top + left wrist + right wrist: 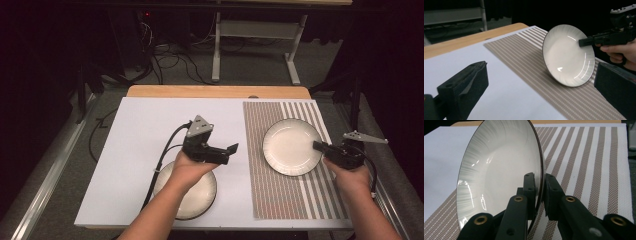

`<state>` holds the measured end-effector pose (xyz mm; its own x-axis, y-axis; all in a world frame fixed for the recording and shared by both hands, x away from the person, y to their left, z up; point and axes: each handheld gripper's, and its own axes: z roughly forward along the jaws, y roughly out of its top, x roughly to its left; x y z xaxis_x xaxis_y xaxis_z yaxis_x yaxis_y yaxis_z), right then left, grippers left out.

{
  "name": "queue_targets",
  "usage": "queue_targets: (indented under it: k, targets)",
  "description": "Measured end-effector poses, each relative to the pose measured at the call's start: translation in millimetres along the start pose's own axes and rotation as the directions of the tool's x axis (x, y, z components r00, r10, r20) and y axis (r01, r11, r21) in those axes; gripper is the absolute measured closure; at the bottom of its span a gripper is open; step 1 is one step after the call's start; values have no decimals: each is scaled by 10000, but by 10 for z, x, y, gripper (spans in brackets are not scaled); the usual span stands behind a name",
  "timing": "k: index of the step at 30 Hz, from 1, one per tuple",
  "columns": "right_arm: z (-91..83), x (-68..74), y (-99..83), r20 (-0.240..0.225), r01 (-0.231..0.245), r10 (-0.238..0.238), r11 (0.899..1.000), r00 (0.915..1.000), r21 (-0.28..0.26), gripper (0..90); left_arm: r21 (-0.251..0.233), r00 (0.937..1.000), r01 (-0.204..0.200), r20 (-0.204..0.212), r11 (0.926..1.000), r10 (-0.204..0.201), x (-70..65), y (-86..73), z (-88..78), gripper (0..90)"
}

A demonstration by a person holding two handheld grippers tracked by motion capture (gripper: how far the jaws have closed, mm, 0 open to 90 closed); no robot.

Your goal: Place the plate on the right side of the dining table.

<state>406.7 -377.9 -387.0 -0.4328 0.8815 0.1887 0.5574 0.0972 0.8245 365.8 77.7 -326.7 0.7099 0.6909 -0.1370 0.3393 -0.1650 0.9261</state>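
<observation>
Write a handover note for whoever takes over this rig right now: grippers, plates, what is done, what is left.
Right gripper: shut on the rim of the white ribbed plate with a dark edge, holding it tilted with its lower edge on the brown-and-white striped placemat.
Left gripper: open, nothing between its jaws, raised over the white sheet.
Second white plate: flat on the sheet near the front edge, under the left forearm.
Done: one plate gripped and tipped up.
Left: probably moving the tilted plate, perhaps onto the second one.

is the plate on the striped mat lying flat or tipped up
Tipped up. The right claw pinches the plate by its rim, lifting that side while the opposite edge rests on the striped mat.
</observation>
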Motion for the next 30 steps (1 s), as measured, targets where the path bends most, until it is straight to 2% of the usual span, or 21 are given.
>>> queue_targets:
  k: [5, 10, 16, 18, 20, 22, 30]
  targets:
    - [56, -28, -6, 143, -144, 142, 9998, 9998, 152, 823, -102, 9983, -231, -541, 9997, 226, 106, -115, -388, 0]
    - [109, -57, -6, 198, -280, 274, 9992, 9994, 302, 815, -82, 9954, -321, -903, 9995, 312, 216, -270, -677, 0]
    - [134, -75, -2, 211, -385, 377, 9984, 9991, 411, 807, -230, 9913, 21, -1313, 9997, -51, 417, -486, -950, 0]
    - [143, -84, -2, 259, -398, 386, 9981, 9989, 480, 802, -299, 9885, -2, -1510, 9996, -44, 467, -564, -1021, 0]
    - [158, -95, -6, 285, -460, 444, 9974, 9986, 554, 794, -403, 9884, 65, -1511, 9992, -125, 500, -643, -1067, 0]
    - [177, -114, -16, 333, -630, 609, 9958, 9976, 659, 788, -307, 9879, 73, -1544, 9995, -119, 520, -696, -1090, 0]
    - [261, -201, -43, 317, -1143, 1116, 9882, 9932, 1017, 764, -504, 9899, 171, -1397, 9986, -240, 523, -702, -1123, 0]
